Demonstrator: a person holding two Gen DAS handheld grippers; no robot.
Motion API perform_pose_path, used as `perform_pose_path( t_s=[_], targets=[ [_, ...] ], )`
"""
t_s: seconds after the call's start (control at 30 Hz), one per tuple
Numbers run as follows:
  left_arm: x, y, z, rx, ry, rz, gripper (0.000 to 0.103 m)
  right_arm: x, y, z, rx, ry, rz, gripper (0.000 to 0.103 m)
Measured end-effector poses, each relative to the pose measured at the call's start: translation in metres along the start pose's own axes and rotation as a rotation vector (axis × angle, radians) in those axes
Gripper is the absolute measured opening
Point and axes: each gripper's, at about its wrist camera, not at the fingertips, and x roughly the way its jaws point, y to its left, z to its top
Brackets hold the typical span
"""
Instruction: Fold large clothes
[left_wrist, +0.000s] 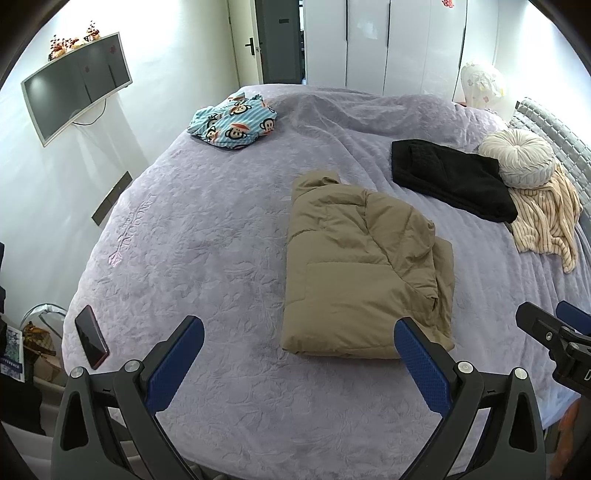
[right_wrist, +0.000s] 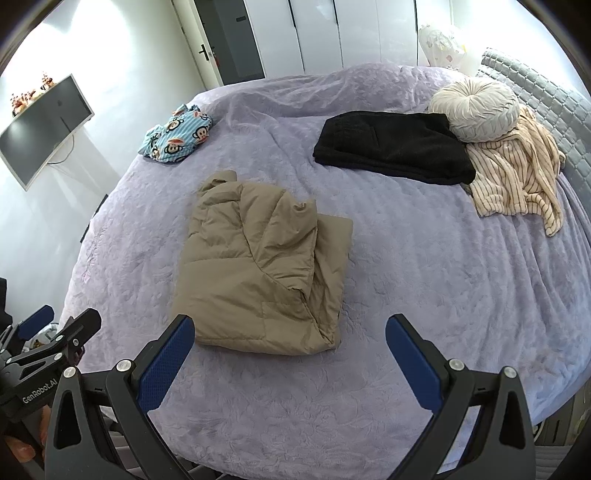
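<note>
A tan puffer jacket (left_wrist: 354, 266) (right_wrist: 258, 266) lies folded into a thick rectangle in the middle of the lilac bed (left_wrist: 207, 236) (right_wrist: 406, 280). My left gripper (left_wrist: 299, 332) is open, above the near side of the bed, with the jacket's near edge just ahead of its right finger. My right gripper (right_wrist: 290, 330) is open too, its fingers straddling the jacket's near corner from short of it. Nothing sits between either pair of pads. The right gripper (left_wrist: 554, 332) shows at the edge of the left wrist view, and the left gripper (right_wrist: 55, 332) at the edge of the right wrist view.
A folded black garment (left_wrist: 450, 181) (right_wrist: 391, 147), a round cream cushion (left_wrist: 521, 157) (right_wrist: 476, 109) and a striped beige garment (left_wrist: 546, 218) (right_wrist: 517, 173) lie near the headboard. A blue monkey-print garment (left_wrist: 232, 123) (right_wrist: 177, 134) sits at the far side. A phone (left_wrist: 91, 336) lies at the bed's left edge.
</note>
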Motion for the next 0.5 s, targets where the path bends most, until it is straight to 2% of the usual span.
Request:
perform_pose_path(
  t_s=[0.5],
  targets=[
    [0.0004,0.0003,0.0003,0.000,0.000,0.000,0.103,-0.0001,0.0018,0.0001,0.003,0.001,0.003,0.103]
  ],
)
